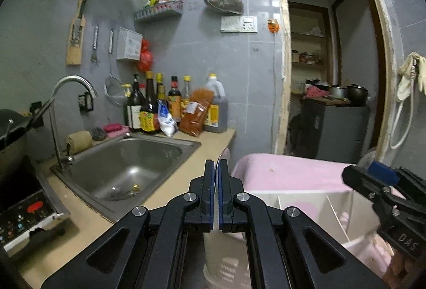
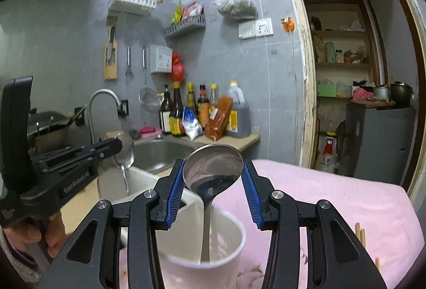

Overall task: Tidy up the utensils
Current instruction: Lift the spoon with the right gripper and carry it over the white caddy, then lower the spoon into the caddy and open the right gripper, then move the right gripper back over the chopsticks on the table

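Observation:
My left gripper (image 1: pixel 216 163) is shut on a metal spoon (image 1: pixel 223 155), seen edge-on between the pads. In the right wrist view that left gripper (image 2: pixel 117 146) holds its spoon (image 2: pixel 125 153) by the bowl, with the handle hanging over a white divided tray (image 2: pixel 138 177). My right gripper (image 2: pixel 213 163) is shut on a second spoon (image 2: pixel 213 169), pads against both sides of the bowl. This spoon's handle reaches down into a white cup (image 2: pixel 231 238). The right gripper (image 1: pixel 351 175) also shows at the right edge of the left wrist view, above the tray (image 1: pixel 306 203).
A pink cloth (image 2: pixel 332 198) covers the surface under the cup and tray. A steel sink (image 1: pixel 127 163) with a tap (image 1: pixel 69 84) lies to the left, with sauce bottles (image 1: pixel 170 108) behind it. Wooden chopstick ends (image 2: pixel 359 233) show at the right. A doorway (image 1: pixel 332 62) opens beyond.

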A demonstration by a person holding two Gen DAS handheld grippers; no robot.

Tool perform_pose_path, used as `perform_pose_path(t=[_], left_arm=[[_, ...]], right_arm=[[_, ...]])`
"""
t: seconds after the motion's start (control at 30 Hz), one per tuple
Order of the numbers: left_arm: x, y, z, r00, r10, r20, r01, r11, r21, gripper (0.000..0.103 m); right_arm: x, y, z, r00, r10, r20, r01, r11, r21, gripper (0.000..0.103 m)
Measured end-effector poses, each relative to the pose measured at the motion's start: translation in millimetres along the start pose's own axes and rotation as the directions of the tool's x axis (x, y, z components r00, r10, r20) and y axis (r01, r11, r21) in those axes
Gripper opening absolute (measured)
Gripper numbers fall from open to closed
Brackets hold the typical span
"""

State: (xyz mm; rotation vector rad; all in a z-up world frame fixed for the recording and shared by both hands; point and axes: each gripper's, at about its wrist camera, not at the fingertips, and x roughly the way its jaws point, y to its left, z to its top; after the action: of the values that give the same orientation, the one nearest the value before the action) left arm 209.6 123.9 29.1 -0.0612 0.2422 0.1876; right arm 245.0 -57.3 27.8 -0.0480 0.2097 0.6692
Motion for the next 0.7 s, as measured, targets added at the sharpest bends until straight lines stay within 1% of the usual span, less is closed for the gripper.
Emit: perform_pose_path(t=[0.07,0.2,0.3,0.33,0.37,0.47,0.53,0.6,0.7], left_arm=[[1,1,-3,0.999,-0.042,-0.029,0.042,0.999,-0.018,0.001],[2,8,-6,0.993,-0.104,-0.063,0.099,0.992,-0.077,0.002],[-1,14,-3,0.982,-0.173,-0.071,0.162,0.977,-0.138,0.004],[-1,17,-2,0.978,-0.194,-0.075,0.18,0.97,-0.162,0.005],[-2,18,-1,0.976,-0.205,-0.078,0.189,0.966,-0.176,0.005],[-6,20,3,0.971,-0.223,-0.08,0.204,0.959,-0.198,0.006],[-9,18,6,0.971,-0.226,-0.077,0.208,0.958,-0.198,0.008],[-15,15,10,0.972,-0.228,-0.06,0.213,0.959,-0.189,0.011],[-26,7,17,0.973,-0.228,-0.03,0.221,0.962,-0.159,0.024]], right_arm=[[2,0,-6,1.0,0.002,-0.029,-0.002,1.0,0.005,0.041],[-3,1,-10,0.999,0.005,-0.036,-0.005,1.0,0.009,0.041],[-6,2,-11,0.999,0.012,-0.04,-0.012,1.0,0.008,0.043],[-7,2,-12,0.999,0.012,-0.04,-0.012,1.0,0.008,0.045],[-8,2,-12,0.999,0.013,-0.039,-0.013,1.0,0.008,0.046],[-12,1,-11,1.0,0.016,-0.024,-0.016,1.0,0.014,0.048],[-16,1,-8,1.0,0.018,-0.006,-0.018,1.0,0.017,0.052],[-21,0,-4,1.0,0.013,0.016,-0.014,1.0,0.018,0.052],[-29,-2,4,0.999,-0.001,0.043,0.0,1.0,0.017,0.055]])
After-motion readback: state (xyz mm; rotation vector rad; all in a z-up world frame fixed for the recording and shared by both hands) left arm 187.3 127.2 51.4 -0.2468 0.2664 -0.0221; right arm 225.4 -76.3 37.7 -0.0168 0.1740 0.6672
